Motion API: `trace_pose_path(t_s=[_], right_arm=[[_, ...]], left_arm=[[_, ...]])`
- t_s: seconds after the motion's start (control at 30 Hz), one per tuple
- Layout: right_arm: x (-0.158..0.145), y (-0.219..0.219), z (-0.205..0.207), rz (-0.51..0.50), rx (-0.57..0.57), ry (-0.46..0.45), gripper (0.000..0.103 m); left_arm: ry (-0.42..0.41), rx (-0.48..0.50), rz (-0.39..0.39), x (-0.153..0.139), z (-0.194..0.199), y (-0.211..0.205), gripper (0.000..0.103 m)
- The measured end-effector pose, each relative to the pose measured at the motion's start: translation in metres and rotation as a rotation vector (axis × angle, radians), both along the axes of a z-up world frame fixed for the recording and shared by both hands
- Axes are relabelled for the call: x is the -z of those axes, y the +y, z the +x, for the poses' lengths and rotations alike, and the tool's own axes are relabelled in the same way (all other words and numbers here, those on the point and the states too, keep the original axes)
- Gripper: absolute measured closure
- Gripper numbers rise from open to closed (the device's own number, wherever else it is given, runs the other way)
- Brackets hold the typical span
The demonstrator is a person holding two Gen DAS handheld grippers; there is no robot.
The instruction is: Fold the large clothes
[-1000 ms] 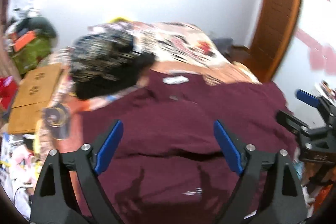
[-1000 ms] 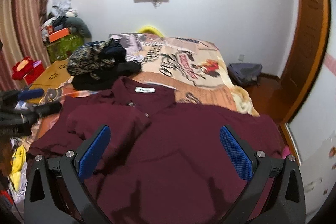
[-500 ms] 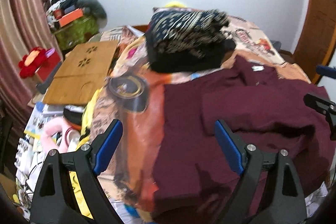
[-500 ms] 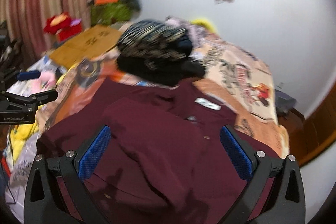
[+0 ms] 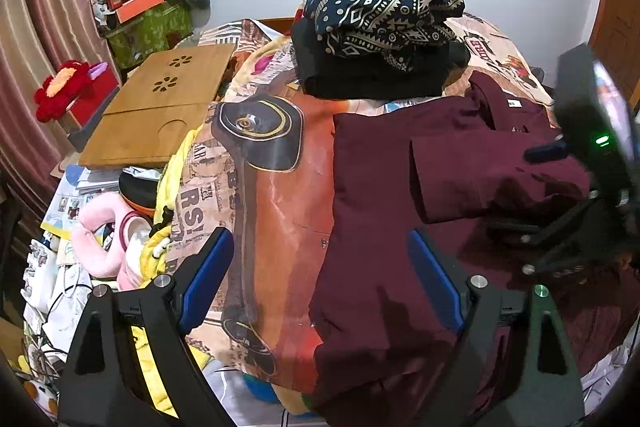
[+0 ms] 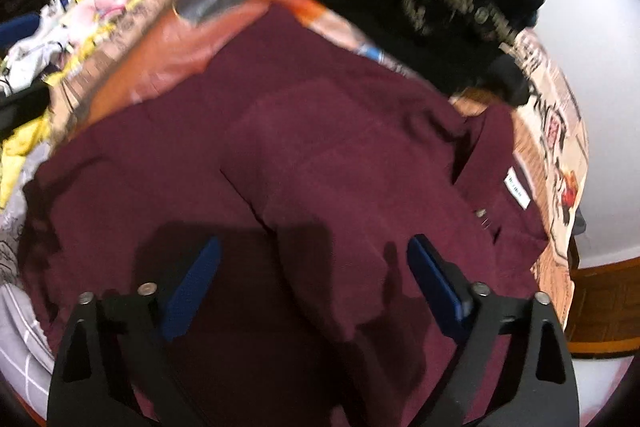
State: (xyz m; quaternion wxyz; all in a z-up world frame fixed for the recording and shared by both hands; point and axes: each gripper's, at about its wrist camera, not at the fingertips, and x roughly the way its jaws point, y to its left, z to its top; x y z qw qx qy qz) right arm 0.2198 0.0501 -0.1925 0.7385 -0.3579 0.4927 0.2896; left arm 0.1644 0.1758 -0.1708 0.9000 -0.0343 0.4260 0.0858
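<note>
Maroon shirt (image 5: pixel 384 195) spread on bed (image 5: pixel 280 187), left hand-held gripper (image 5: pixel 320 279) wide apart, right hand-held gripper (image 6: pixel 312 275) closing, nothing gripped.

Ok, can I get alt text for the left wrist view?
Open left tongs hover over a maroon shirt spread on a printed orange bedspread, one sleeve folded across it. A folded stack of dark patterned clothes sits behind; the right tongs enter at right.

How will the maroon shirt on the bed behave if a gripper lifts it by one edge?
The maroon shirt will probably sag and drape, as its folded-over sleeve already lies limp and creased. It looks like thin fabric, so likely light for its size. On the printed blanket, a push would probably bunch it rather than slide it.
</note>
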Motion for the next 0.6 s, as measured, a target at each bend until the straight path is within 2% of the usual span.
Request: trace_pose_path(t_s=[0.07, 0.1, 0.13, 0.23, 0.3, 0.4, 0.6], right_arm=[[0.007, -0.003, 0.003, 0.001, 0.009, 0.034, 0.03], [0.008, -0.006, 0.004, 0.014, 0.021, 0.046, 0.041], [0.008, -0.008, 0.004, 0.022, 0.031, 0.048, 0.058], [0.0, -0.019, 0.006, 0.061, 0.056, 0.04, 0.088], [-0.01, -0.029, 0.006, 0.109, 0.081, 0.028, 0.094], [-0.031, -0.045, 0.004, 0.182, 0.114, 0.008, 0.096], [-0.101, -0.104, 0.003, 0.393, 0.229, -0.121, 0.098]], left_arm=[[0.0, 0.0, -0.001, 0.0, 0.001, -0.001, 0.015], [-0.001, 0.001, -0.003, 0.0, 0.001, -0.001, 0.015], [-0.002, 0.002, -0.003, -0.001, 0.001, -0.002, 0.015], [-0.007, 0.007, 0.0, -0.003, 0.002, -0.005, 0.015], [-0.006, 0.011, 0.002, -0.005, 0.004, -0.009, 0.015], [-0.007, 0.019, 0.012, -0.008, 0.006, -0.016, 0.015], [0.003, 0.043, 0.026, -0.011, 0.015, -0.034, 0.015]])
